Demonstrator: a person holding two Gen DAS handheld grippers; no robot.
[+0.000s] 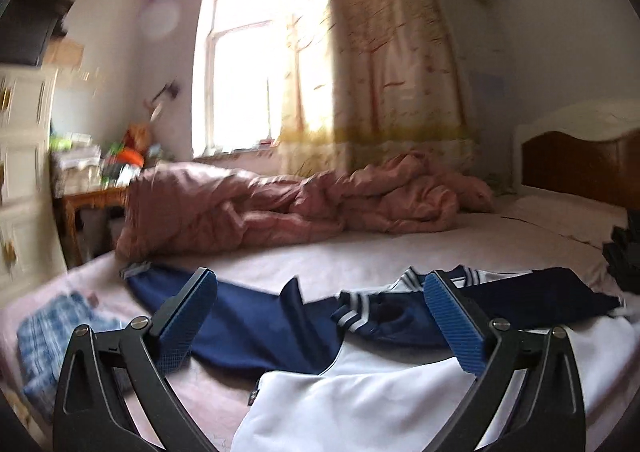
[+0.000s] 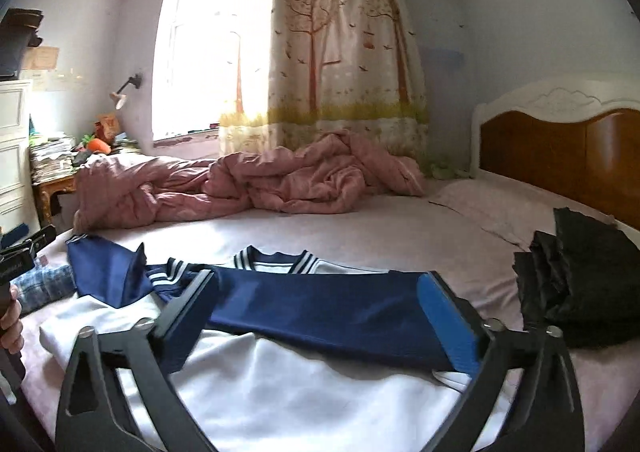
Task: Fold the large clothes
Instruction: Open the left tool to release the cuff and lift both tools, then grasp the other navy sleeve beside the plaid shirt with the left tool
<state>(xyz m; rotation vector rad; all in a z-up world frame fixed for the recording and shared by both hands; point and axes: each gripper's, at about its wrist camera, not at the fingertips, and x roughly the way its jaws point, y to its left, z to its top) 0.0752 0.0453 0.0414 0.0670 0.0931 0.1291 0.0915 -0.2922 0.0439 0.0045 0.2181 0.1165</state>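
Note:
A white top with navy sleeves and a striped collar [image 2: 276,258] lies flat on the bed sheet [image 2: 360,228]. Its white body [image 2: 300,384] faces me, and one navy sleeve [image 2: 320,308] is folded across the chest. In the left wrist view the white body [image 1: 360,392] and the other navy sleeve [image 1: 256,324] lie just below my left gripper [image 1: 320,278], which is open with nothing between its blue pads [image 1: 452,316]. My right gripper [image 2: 320,278] is open wide above the folded sleeve and holds nothing. A hand [image 2: 10,320] carries the left gripper at the left edge of the right wrist view.
A crumpled pink duvet [image 2: 260,180] fills the far side of the bed. A pile of black clothes [image 2: 580,284] sits at the right near the wooden headboard [image 2: 560,156]. A blue plaid garment [image 1: 48,332] lies at the left bed edge, beside a white dresser [image 1: 20,172].

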